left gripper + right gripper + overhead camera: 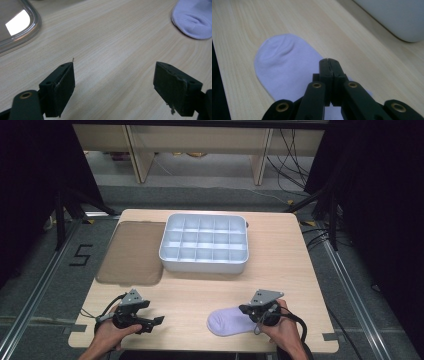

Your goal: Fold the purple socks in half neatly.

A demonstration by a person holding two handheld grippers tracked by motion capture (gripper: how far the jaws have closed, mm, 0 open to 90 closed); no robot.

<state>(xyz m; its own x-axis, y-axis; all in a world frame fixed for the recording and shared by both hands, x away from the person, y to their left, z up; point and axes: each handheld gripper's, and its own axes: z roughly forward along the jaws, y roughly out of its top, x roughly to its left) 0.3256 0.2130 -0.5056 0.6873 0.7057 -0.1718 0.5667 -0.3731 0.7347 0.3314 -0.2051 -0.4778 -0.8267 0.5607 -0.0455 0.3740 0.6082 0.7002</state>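
The right hand-held gripper (329,61) is seen with jaws shut tight together over the white sock (284,67), lying flat on the counter (249,20) beneath it. The left hand-held gripper (113,75) is held wide open, sock well off its right.

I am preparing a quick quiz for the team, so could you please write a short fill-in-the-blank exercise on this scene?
1. The jaws of the right gripper are ____ above the sock.
2. The sock is pale ____ in colour.
3. The jaws of the left gripper stand ____ over the bare table.
4. The white organizer tray is split into ____ rows of compartments.

Missing words: shut; purple; open; three
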